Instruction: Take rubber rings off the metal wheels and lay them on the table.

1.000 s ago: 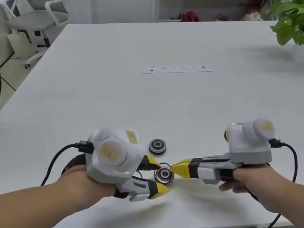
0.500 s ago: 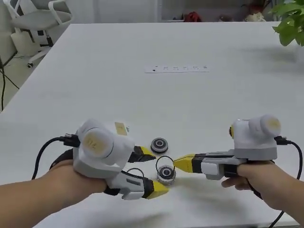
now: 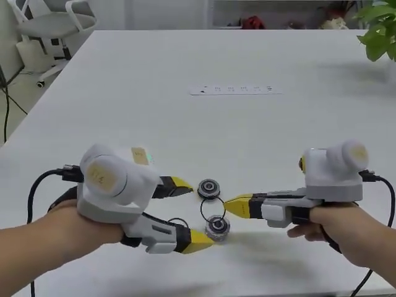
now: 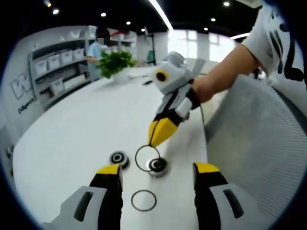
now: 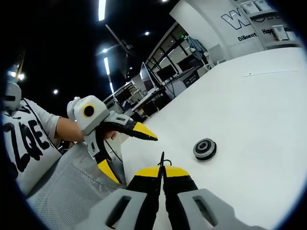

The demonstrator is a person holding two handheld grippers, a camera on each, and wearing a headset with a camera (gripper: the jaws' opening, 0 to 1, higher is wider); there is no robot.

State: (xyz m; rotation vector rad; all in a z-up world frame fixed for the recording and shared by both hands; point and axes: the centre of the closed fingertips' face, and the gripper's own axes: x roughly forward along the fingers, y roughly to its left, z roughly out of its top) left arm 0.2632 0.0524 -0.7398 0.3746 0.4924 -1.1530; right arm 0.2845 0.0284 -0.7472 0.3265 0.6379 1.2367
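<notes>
The right gripper (image 3: 229,206) has its jaws pinched shut on a rubber ring (image 3: 201,210), which reaches from their tips down to a metal wheel (image 3: 216,228). The left gripper (image 3: 193,211) gapes wide and holds nothing. Its own view shows a loose ring (image 4: 132,200) flat on the table (image 4: 62,129) between its jaws, and a second wheel (image 4: 119,158) just beyond one jaw tip.

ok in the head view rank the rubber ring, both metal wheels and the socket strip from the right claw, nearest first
1. rubber ring, pinched in the right claw.
2. front wheel and back wheel, either side of the ring: too close to call.
3. socket strip, far up the table.
</notes>
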